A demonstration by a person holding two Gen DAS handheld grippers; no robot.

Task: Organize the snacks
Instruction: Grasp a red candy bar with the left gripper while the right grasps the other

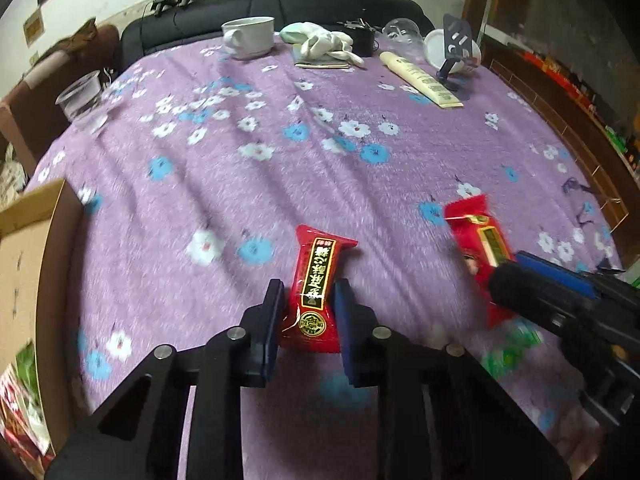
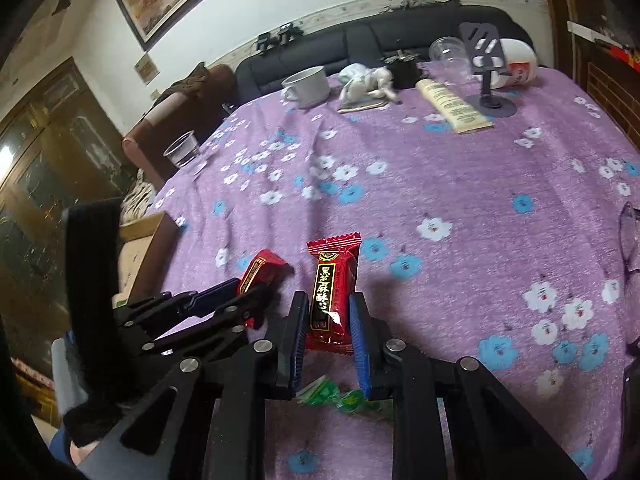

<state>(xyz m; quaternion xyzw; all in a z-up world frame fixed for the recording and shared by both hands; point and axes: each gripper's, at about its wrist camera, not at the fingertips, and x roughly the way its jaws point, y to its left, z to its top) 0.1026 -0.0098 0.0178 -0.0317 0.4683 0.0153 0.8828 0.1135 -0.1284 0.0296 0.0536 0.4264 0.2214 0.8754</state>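
Each pair of tongs, left [image 1: 306,312] and right [image 2: 326,328], grips a red snack bar [image 1: 316,280] [image 2: 332,292] mid-body, right of the cardboard box [image 1: 24,264]. Light, crinkly, slippery wrappers likely; pinching the middle suits.

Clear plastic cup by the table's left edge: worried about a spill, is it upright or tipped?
Upright. The clear plastic cup stands on its base, its open rim facing up, on the purple floral tablecloth.

Two red snack packs [image 2: 332,292] [image 2: 260,272], one in each of two tools [image 2: 326,320] [image 1: 306,312]; green wrappers [image 2: 340,396], number unclear; one cardboard box [image 1: 24,260]; one white mug [image 2: 306,84]; two clear cups [image 2: 184,152] [image 2: 448,52]; one tube [image 2: 452,106].
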